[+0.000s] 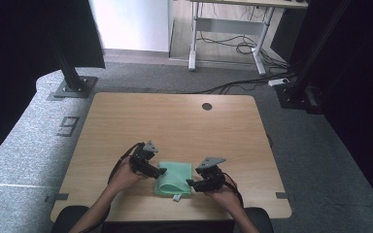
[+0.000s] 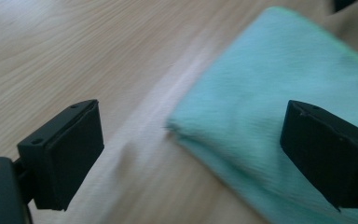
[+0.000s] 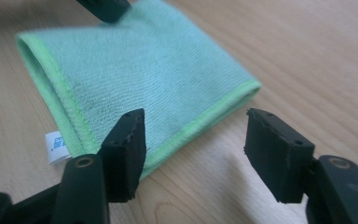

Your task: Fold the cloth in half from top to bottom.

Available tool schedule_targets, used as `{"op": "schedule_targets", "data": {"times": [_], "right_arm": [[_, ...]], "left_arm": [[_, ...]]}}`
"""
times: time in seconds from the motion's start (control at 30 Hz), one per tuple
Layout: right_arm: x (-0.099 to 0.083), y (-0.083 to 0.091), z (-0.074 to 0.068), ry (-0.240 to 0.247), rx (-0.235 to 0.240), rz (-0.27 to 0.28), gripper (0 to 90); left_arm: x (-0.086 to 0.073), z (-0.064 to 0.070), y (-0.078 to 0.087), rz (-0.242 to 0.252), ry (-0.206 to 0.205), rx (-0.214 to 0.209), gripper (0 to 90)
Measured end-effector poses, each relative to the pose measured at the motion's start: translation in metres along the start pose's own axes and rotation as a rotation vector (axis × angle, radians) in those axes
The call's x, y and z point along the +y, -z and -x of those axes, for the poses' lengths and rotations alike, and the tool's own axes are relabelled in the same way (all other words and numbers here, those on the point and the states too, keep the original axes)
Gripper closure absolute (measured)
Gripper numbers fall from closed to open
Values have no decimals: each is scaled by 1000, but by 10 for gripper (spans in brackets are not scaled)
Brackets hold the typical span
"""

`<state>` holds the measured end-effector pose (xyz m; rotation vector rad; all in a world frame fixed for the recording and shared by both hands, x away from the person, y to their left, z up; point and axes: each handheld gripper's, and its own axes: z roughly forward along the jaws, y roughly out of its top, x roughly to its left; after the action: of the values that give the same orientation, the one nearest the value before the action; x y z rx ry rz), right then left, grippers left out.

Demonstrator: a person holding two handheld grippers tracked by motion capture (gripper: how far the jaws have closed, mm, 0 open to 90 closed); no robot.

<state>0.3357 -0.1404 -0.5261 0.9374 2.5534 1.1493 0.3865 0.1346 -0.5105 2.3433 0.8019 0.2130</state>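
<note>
A folded green cloth [image 1: 174, 178] lies flat near the front edge of the wooden table [image 1: 175, 121]. My left gripper [image 1: 161, 171] is at the cloth's left edge, open, its jaws straddling the folded edge of the cloth [image 2: 270, 116] just above the wood. My right gripper [image 1: 190, 183] is at the cloth's right side, also open, with the bright green hem of the cloth [image 3: 135, 79] just beyond its jaws. A small white label [image 3: 56, 147] sticks out from one corner. Nothing is held by either gripper.
A round cable hole [image 1: 207, 106] sits at the table's far edge. Beyond the table stand a black post base [image 1: 73, 87], a white desk frame [image 1: 228, 34] and floor cables [image 1: 243, 82]. The person's forearms come in from the bottom.
</note>
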Motion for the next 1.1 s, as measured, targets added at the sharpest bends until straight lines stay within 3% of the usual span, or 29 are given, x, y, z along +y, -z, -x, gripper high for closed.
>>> {"op": "schedule_targets", "data": {"times": [0.2,0.27,0.37,0.43,0.5,0.6,0.73,0.87,1.1], "right_arm": [[-5,-10,-5,20,-28,-35,313],[-5,-11,-6,23,-31,-38,308],[-7,-13,-6,21,-40,-41,297],[-8,-13,-6,14,-37,-44,290],[-8,-14,-6,8,-35,-42,288],[-8,-15,-7,8,-42,-43,283],[-9,-16,-7,-3,-40,-40,280],[-9,-16,-7,-1,-45,-42,277],[-10,-17,-8,10,-58,-40,213]], "left_arm": [[-6,25,6,16,-41,-48,58],[-10,31,3,-3,-56,-38,58],[-20,31,-2,-62,-86,39,57],[-26,28,-4,-72,-73,65,58],[-30,24,-3,-57,-38,58,57],[-32,25,2,-42,-33,61,66],[-37,32,9,-20,-31,16,66],[-47,34,6,-44,-26,45,65],[-53,29,4,-16,35,46,51]]}}
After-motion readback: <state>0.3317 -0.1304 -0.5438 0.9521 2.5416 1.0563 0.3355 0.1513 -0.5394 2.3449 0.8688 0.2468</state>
